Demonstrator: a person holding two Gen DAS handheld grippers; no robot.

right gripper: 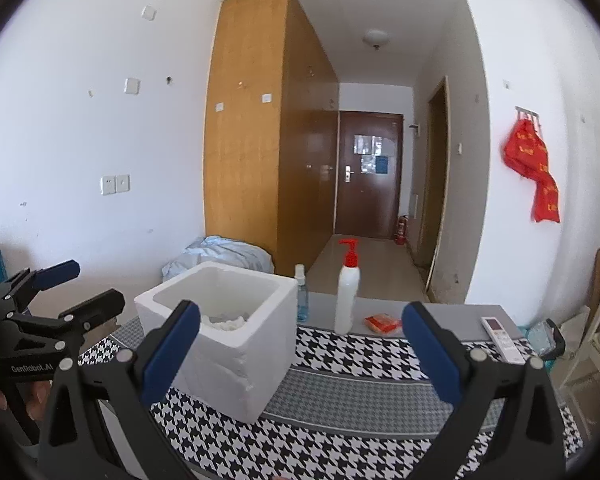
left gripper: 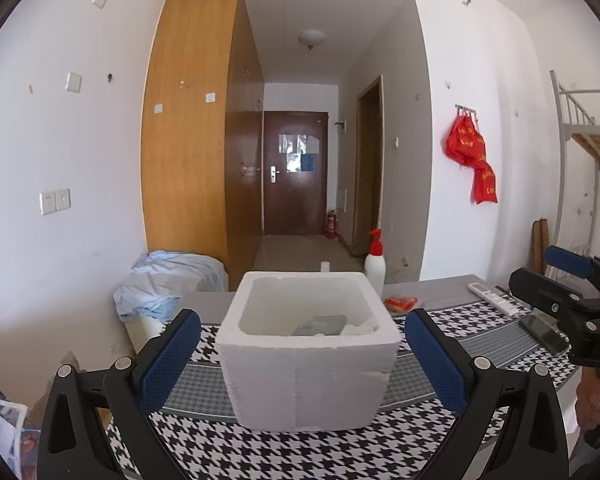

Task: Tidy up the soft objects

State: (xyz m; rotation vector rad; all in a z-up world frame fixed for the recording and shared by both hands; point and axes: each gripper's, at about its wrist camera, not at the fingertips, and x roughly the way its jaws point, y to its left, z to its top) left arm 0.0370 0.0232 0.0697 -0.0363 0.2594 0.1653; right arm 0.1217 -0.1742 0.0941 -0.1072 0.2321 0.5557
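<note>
Landmark: white foam box (left gripper: 308, 344), open-topped, standing on the houndstooth table cloth (left gripper: 284, 456).

Left gripper (left gripper: 302, 356): jaws spread wide, blue pads either side of the box in the left wrist view, not pressing on it; nothing clamped. Seen from the right wrist view at the far left, beside the box.

Right gripper (right gripper: 300, 354): jaws fully apart, nothing between the pads. Left finger (right gripper: 172, 352) overlaps the box's front rim in view; contact cannot be told. Sits off to the right of the box.

Inside the box: dark grey soft item (left gripper: 320, 325) at the bottom, next to white crumpled material (right gripper: 226, 322). Exact nature of either not clear.

Right of the box, on the table:
- white pump bottle (right gripper: 347, 294) with red top, upright, near the box's far right corner
- small clear bottle (right gripper: 301, 298) with blue liquid, just behind the box's right side
- red-orange packet (right gripper: 383, 323), lying flat, beyond the pump bottle
- white remote (right gripper: 502, 338), well apart, near the table's right edge
- dark phone (left gripper: 544, 332), well apart, seen under the right gripper in the left view

Left and behind the box: crumpled light-blue cloth (left gripper: 168, 284), off the table.
</note>
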